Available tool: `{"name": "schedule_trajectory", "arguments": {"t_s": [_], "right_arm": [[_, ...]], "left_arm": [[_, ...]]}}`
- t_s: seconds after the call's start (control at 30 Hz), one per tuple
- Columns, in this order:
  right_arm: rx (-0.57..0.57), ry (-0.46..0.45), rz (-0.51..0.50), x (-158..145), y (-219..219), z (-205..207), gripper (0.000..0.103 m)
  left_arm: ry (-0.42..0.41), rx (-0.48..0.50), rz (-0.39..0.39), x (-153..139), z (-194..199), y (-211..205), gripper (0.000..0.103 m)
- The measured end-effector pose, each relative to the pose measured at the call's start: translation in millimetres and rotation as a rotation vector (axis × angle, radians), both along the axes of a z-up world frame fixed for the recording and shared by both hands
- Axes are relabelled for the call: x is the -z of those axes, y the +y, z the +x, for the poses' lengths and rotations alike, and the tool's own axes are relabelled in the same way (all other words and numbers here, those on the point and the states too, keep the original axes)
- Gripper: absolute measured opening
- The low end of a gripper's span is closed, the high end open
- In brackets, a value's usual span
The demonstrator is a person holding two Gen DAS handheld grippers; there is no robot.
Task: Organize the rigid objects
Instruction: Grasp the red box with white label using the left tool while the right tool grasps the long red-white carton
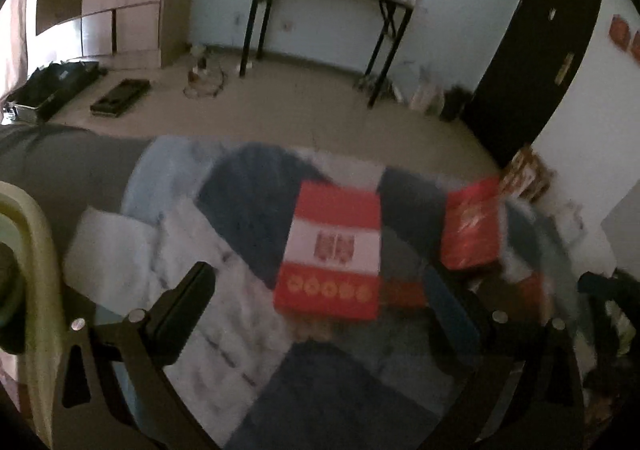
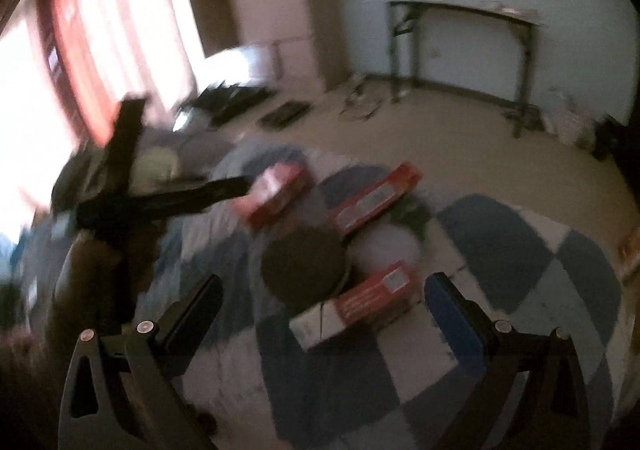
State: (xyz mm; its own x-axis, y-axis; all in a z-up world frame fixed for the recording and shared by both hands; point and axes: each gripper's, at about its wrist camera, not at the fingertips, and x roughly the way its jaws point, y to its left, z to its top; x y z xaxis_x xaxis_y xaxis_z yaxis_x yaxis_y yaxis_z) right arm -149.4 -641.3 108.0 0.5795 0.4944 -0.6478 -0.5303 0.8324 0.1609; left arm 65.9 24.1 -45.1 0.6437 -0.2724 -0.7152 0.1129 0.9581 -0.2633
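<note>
Across the checked blue quilt (image 2: 520,250) lay red boxes—the right gripper (image 2: 324,302), released, should straddle the near box (image 2: 360,302) squarely before clenching.

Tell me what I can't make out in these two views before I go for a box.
- Red-and-white flat box, left wrist view: printing lost to motion blur.
- Small red item, left wrist view: partly behind that box; identity unclear.
- Dark round object, right wrist view: too blurred to identify.
- Left tool, right wrist view: smeared.
</note>
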Motion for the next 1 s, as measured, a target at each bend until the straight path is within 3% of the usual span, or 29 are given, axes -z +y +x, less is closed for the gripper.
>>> {"name": "schedule_trajectory", "arguments": {"t_s": [0.1,0.3,0.6,0.9,0.93,1.0], "right_arm": [[-0.075,-0.042,-0.036,18.9,4.0,9.5,0.103],[-0.146,-0.116,0.089,36.0,-11.8,20.0,0.103],[-0.141,-0.162,0.024,50.7,-5.5,22.5,0.103],[-0.152,-0.130,-0.022,63.2,6.6,30.0,0.103],[-0.156,-0.134,-0.035,65.0,9.9,30.5,0.103],[-0.155,-0.121,-0.050,68.9,14.4,33.7,0.102]], "left_arm": [[-0.049,0.010,-0.033,-0.1,-2.2,0.7,0.103],[-0.028,0.017,-0.062,0.9,5.2,5.7,0.103],[-0.012,0.020,-0.078,10.1,18.6,1.2,0.103],[-0.017,0.031,-0.051,13.6,28.7,-6.9,0.103],[-0.012,0.019,-0.056,14.5,28.6,-5.2,0.098],[0.005,-0.002,-0.044,15.1,29.9,-1.8,0.075]]}}
